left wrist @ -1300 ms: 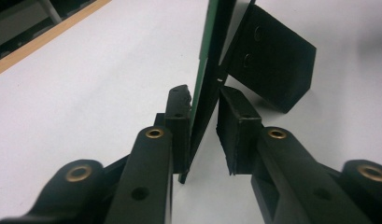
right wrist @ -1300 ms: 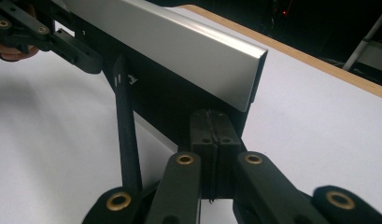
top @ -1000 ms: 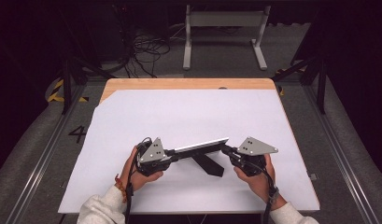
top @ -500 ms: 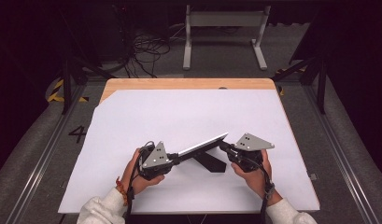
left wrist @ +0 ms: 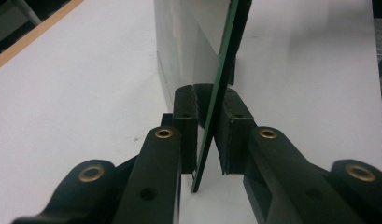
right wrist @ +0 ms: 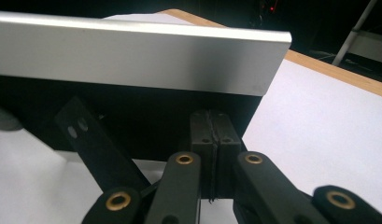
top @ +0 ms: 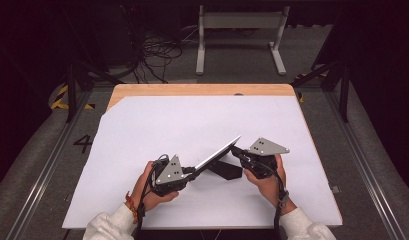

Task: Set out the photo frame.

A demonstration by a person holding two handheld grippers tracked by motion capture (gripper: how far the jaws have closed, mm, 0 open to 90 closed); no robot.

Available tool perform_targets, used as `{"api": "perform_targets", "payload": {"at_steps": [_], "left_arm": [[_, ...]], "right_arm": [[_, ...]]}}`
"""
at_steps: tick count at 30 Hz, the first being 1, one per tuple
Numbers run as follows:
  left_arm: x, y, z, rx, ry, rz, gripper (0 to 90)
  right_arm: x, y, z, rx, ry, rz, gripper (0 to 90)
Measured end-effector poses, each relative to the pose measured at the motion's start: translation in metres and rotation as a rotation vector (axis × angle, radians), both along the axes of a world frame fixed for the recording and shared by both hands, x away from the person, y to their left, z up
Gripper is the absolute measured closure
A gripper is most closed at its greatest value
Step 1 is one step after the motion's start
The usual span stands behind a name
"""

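A thin silver plate (top: pixel 217 155) with a green edge (left wrist: pixel 223 60) slopes up from lower left to upper right over the white table sheet (top: pixel 157 120). My left gripper (top: pixel 192 170) is shut on its lower end; in the left gripper view the plate stands between the pads (left wrist: pixel 186 126). Those jaws have just been opening slightly, with the plate still between them. My right gripper (top: pixel 237 150) sits at the plate's raised end, shut, pads (right wrist: pixel 202 135) pressed together with nothing seen between them. A black piece (top: pixel 228 171) lies under the plate (right wrist: pixel 132 56), with a black strip (right wrist: pixel 83 130) slanting beside it.
The white sheet covers a wooden tabletop whose bare edge (top: pixel 192 90) shows at the back. Beyond it stand a white metal frame (top: pixel 239 30) and loose cables (top: pixel 157 55) on the floor. Rails (top: pixel 37 170) run along both sides of the table.
The plate's right end has risen, so it now slopes more steeply. The right gripper has shifted a little up and left with it. The left hand has stayed in place.
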State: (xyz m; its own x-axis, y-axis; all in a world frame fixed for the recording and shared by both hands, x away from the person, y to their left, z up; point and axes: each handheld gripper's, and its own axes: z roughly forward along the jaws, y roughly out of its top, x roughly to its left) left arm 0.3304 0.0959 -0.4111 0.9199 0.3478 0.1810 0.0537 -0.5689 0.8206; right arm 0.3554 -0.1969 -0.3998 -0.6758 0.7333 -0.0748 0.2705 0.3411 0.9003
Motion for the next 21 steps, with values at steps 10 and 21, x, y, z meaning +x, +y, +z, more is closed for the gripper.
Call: {"api": "perform_targets", "payload": {"at_steps": [10,21], "left_arm": [[-0.01,0.005,0.008,-0.048,-0.02,-0.004,78.5],[-0.016,0.001,0.012,-0.065,-0.016,-0.03,79.5]], "right_arm": [[0.001,0.004,0.004,0.009,-0.011,0.005,90.0],[0.003,0.012,0.004,0.012,-0.012,0.01,90.0]]}}
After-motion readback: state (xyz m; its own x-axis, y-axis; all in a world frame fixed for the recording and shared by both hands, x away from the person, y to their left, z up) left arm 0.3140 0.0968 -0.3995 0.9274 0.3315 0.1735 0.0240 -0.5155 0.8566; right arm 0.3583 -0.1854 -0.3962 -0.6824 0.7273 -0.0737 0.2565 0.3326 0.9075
